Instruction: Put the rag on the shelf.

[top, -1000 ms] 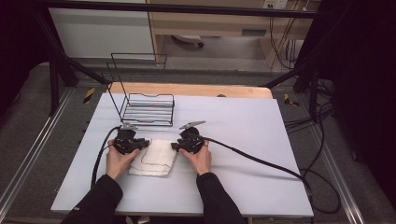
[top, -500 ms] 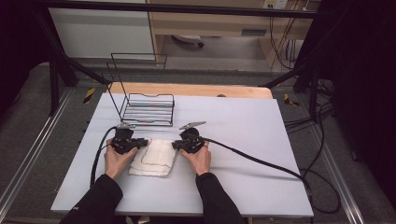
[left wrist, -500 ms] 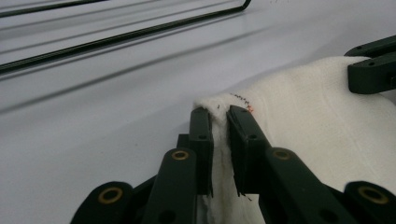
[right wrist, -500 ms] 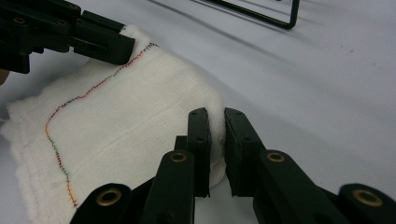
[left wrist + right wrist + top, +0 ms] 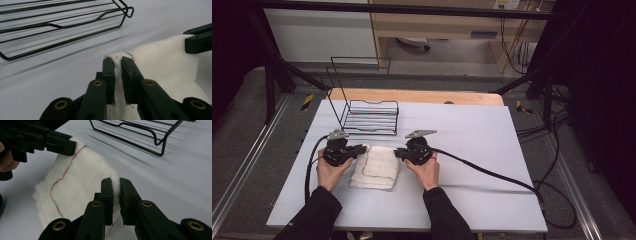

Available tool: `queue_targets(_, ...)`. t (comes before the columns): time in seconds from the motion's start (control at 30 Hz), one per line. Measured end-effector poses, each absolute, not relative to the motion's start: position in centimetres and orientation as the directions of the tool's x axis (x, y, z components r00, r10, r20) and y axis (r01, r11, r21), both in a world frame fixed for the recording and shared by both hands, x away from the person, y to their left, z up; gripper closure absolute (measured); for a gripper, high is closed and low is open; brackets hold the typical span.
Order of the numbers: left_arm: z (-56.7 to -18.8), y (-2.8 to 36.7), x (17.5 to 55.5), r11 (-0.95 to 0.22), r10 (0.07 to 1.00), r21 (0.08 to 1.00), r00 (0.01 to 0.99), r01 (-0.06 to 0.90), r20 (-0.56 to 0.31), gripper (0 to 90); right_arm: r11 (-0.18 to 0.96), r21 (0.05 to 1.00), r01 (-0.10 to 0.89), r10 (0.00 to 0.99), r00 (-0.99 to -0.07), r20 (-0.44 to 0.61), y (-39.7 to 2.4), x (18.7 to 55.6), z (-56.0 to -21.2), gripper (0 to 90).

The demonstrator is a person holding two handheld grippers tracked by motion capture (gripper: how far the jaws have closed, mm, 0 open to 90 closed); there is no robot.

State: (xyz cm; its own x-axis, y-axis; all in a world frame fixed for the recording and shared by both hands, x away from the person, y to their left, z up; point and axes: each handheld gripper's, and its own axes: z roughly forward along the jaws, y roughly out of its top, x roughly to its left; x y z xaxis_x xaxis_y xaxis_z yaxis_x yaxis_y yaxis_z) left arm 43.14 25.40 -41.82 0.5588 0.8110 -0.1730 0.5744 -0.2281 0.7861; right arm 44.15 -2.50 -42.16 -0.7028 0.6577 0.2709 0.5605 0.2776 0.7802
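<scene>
You have both tongs, left [image 5: 361, 148] and right [image 5: 398, 153], pinched on the far corners of the white towel [image 5: 377, 167] at the desk's [image 5: 472, 130] near middle, so its edge lifts evenly for folding.

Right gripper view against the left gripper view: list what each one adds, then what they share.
Right gripper view alone: the cloth's multicoloured stitched line, and the left hand-held gripper clamped on the cloth's far corner.

Left gripper view alone: a jaw of the right hand-held gripper against the cloth at the right edge.

Both: the white cloth pinched between that view's own jaws, the black wire rack and the white table.
</scene>
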Motion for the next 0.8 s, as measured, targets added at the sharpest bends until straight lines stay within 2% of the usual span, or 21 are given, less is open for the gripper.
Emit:
queue_targets(0.23,-40.8,25.4,42.0,-0.24,0.806,0.812,0.575,0.532,-0.138,81.1,0.269,0.813,0.516,0.644,-0.724,0.247,-2.7,43.0,-41.2,82.2)
queue_targets(0.6,-39.3,25.9,40.6,-0.228,0.797,0.839,0.59,0.493,-0.13,81.1,0.24,0.84,0.486,0.623,-0.741,0.251,-3.0,41.9,-39.9,82.5)
queue_targets(0.8,-38.4,26.1,40.0,-0.222,0.799,0.855,0.59,0.469,-0.116,81.1,0.246,0.861,0.446,0.612,-0.76,0.218,-2.9,41.3,-38.7,82.6)
